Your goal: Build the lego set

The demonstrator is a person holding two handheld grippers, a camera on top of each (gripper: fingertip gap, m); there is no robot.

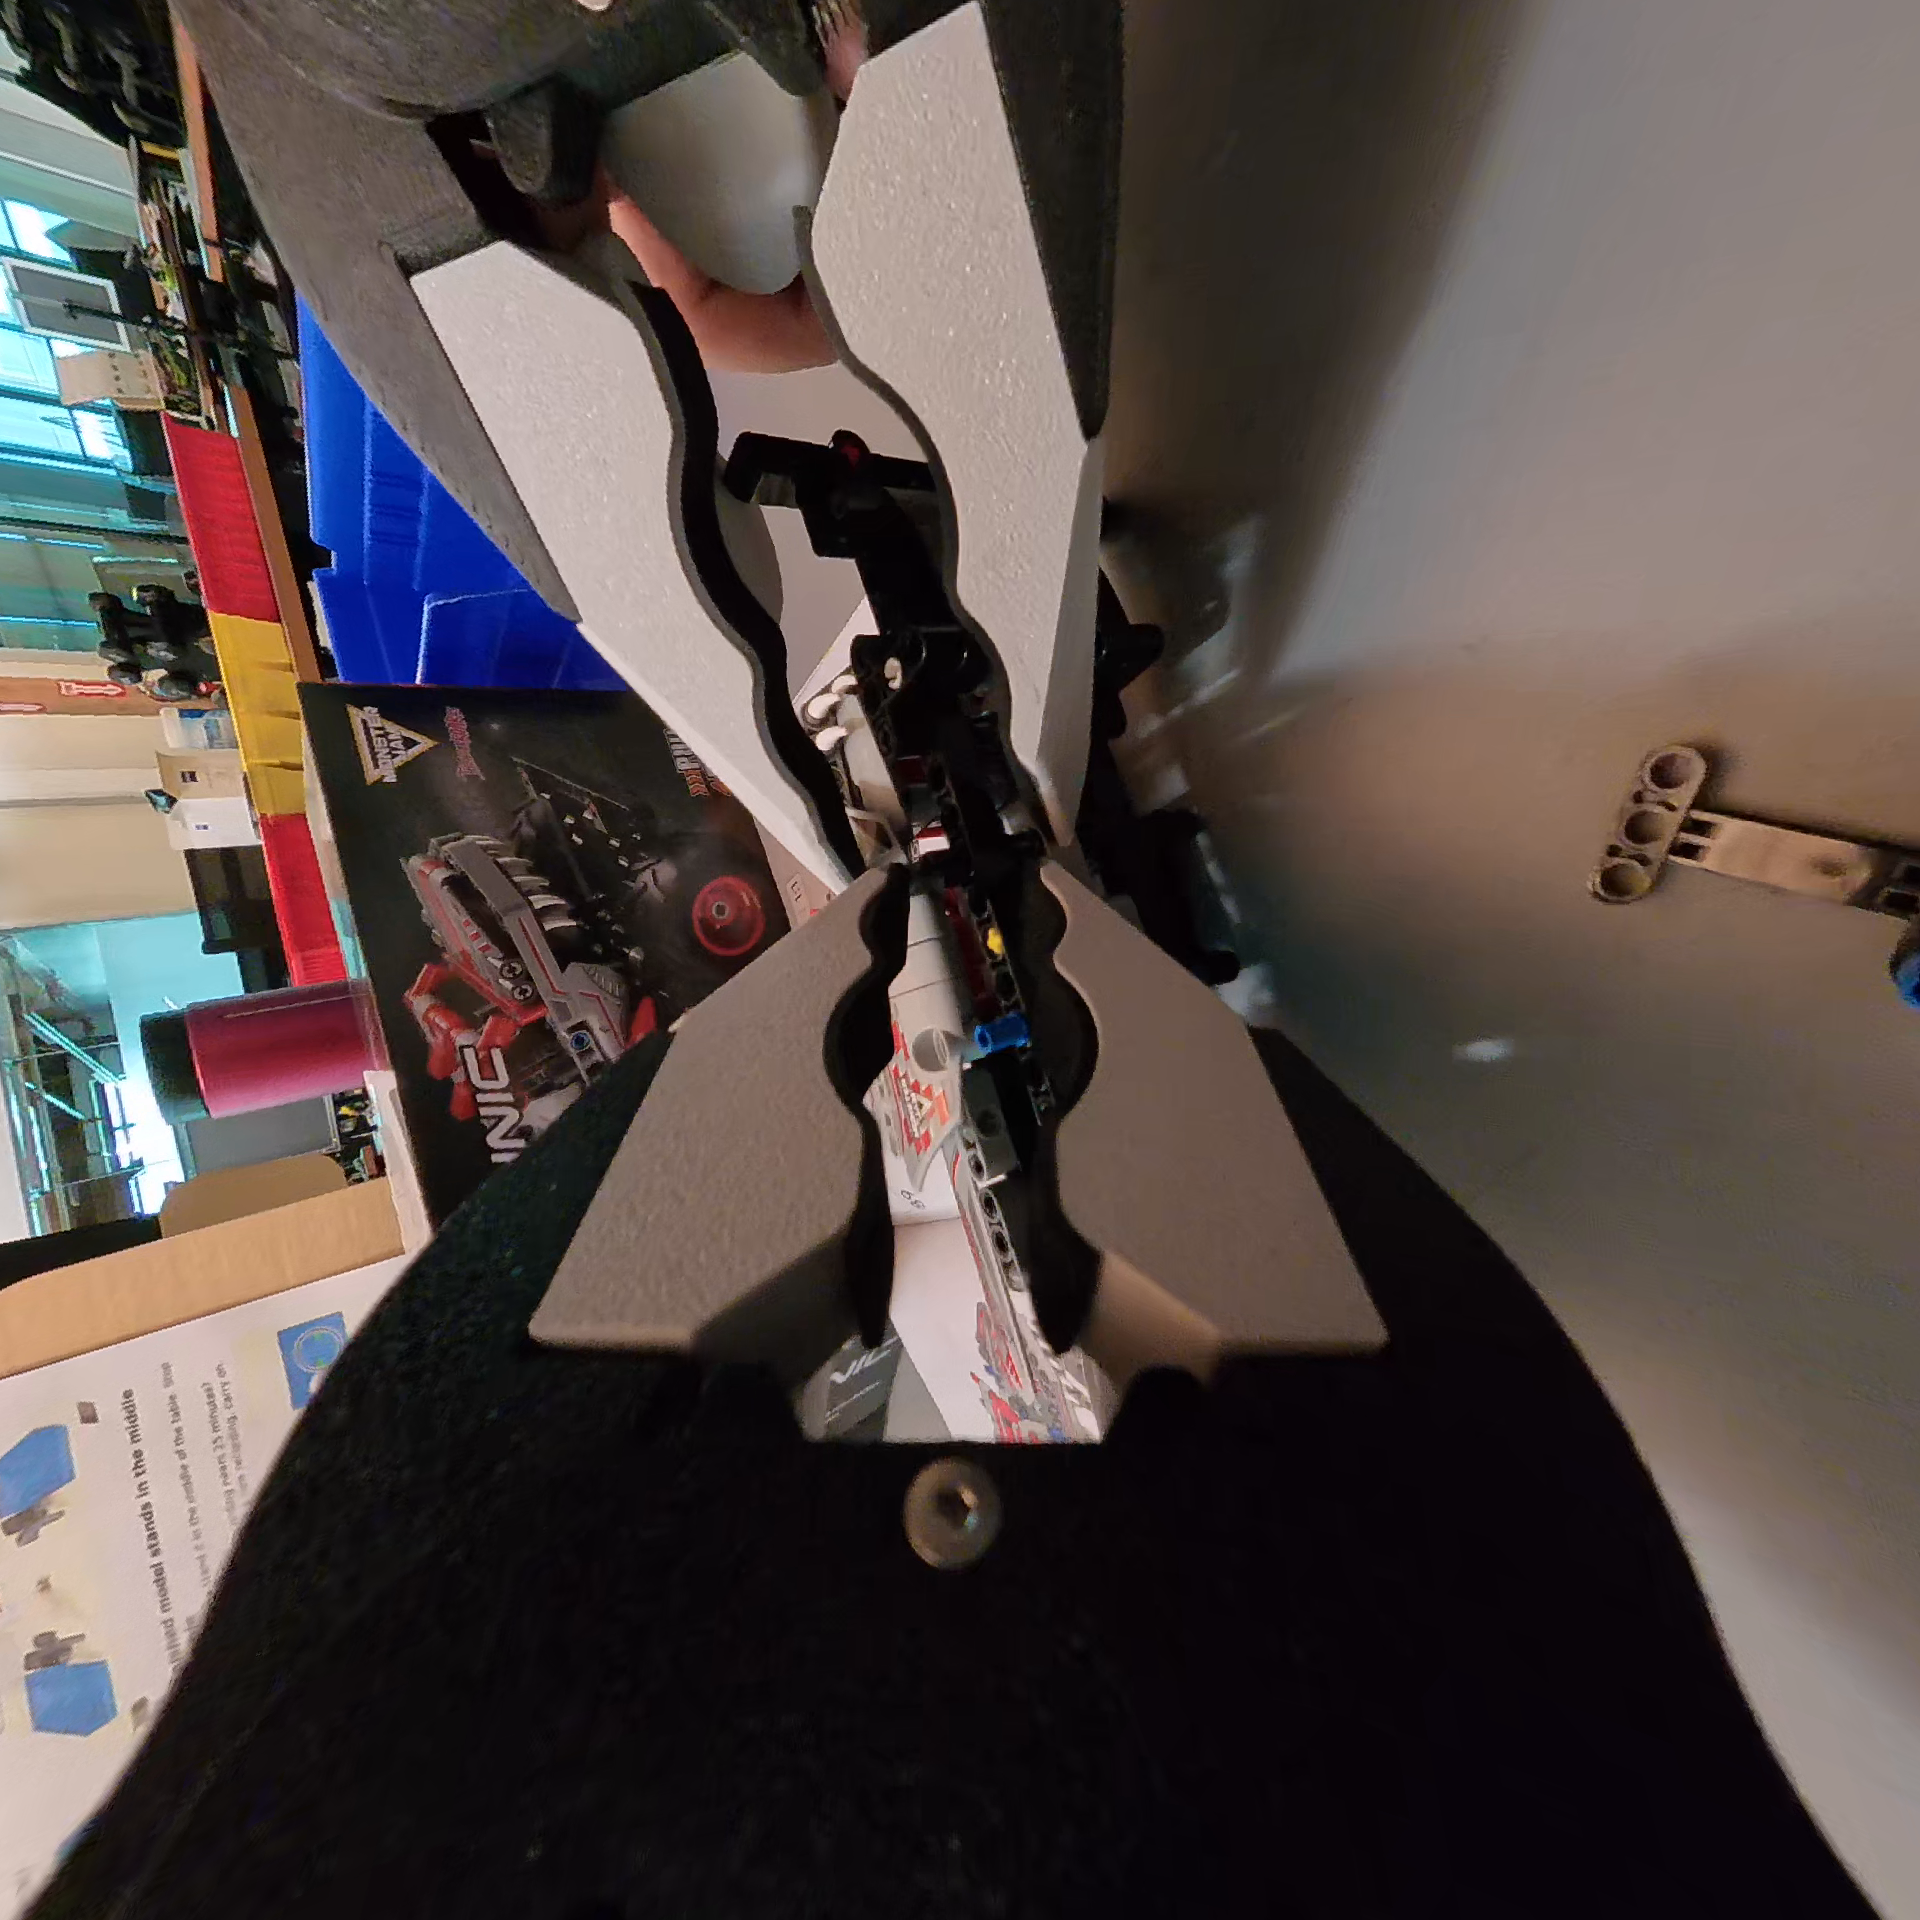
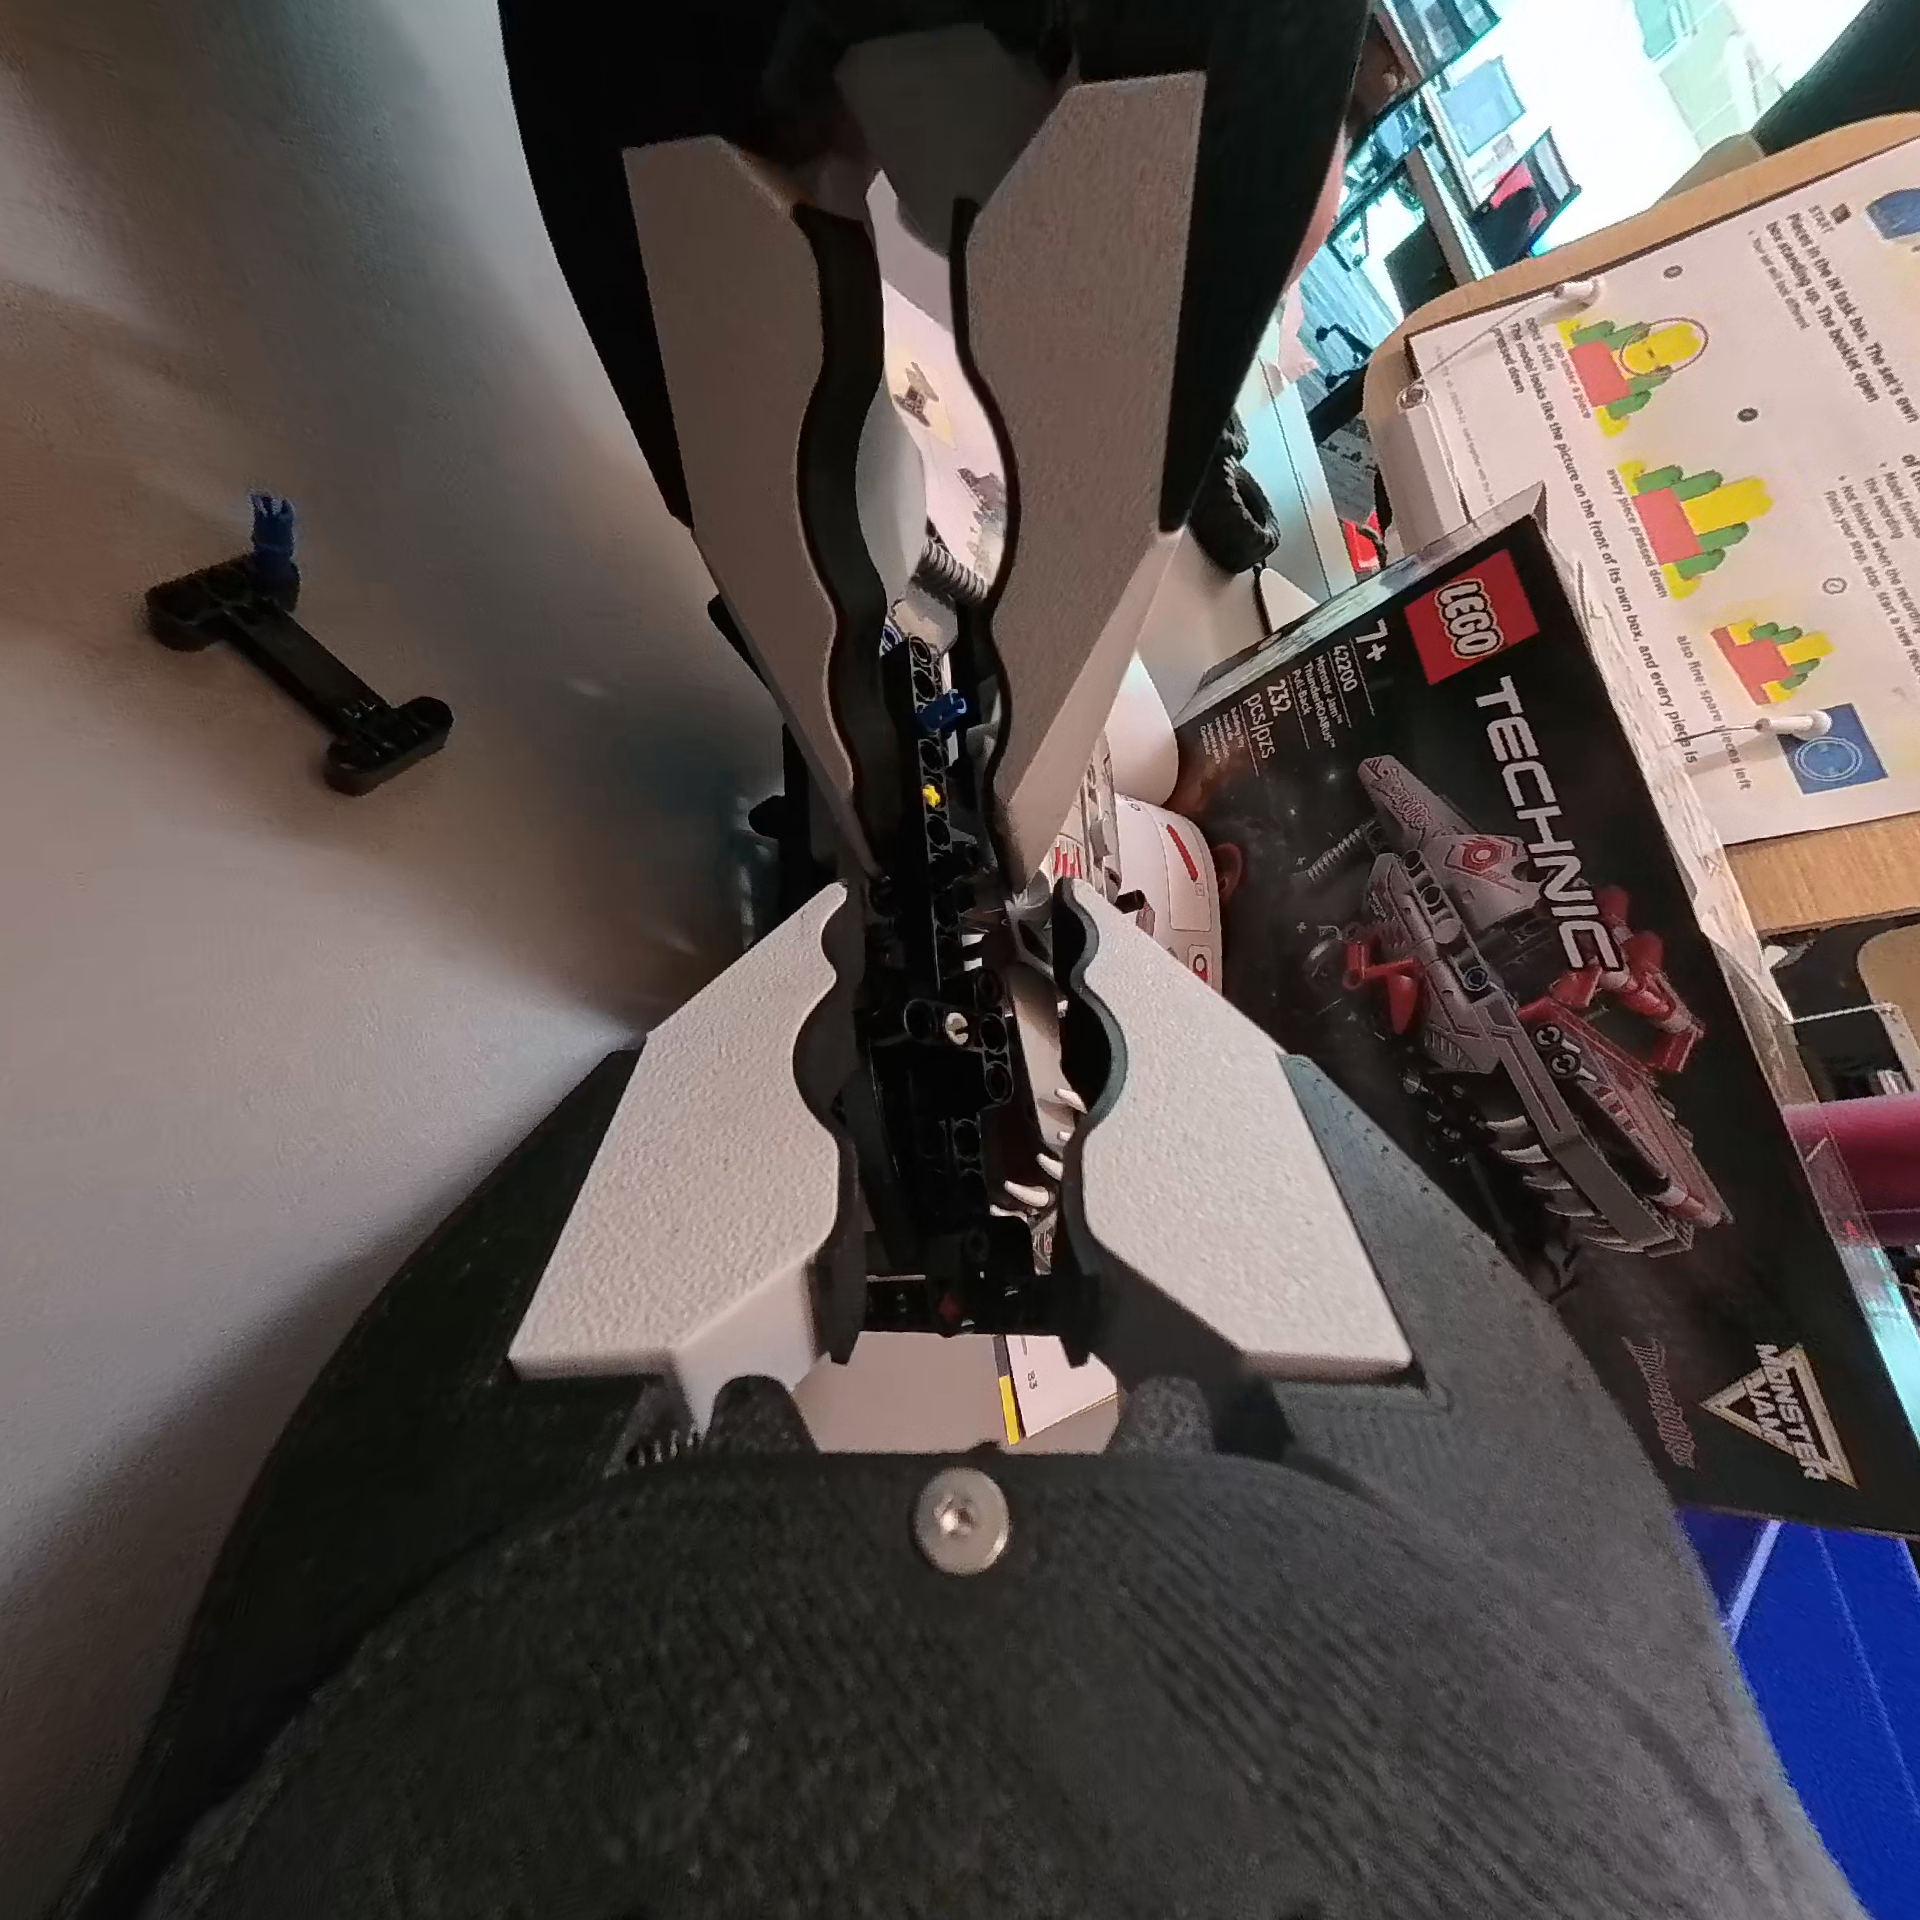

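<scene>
Left tool (image 1: 961, 1101): grey wavy-edged fingers (image 1: 727, 1132), black textured body, silver screw (image 1: 951, 1509). Right tool (image 2: 961, 1091): same.

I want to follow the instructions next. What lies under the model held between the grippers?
Under the model, white booklet pages show through the gaps between the fingers of both grippers. The model and grippers cover most of each page, so the step cannot be seen.
</scene>
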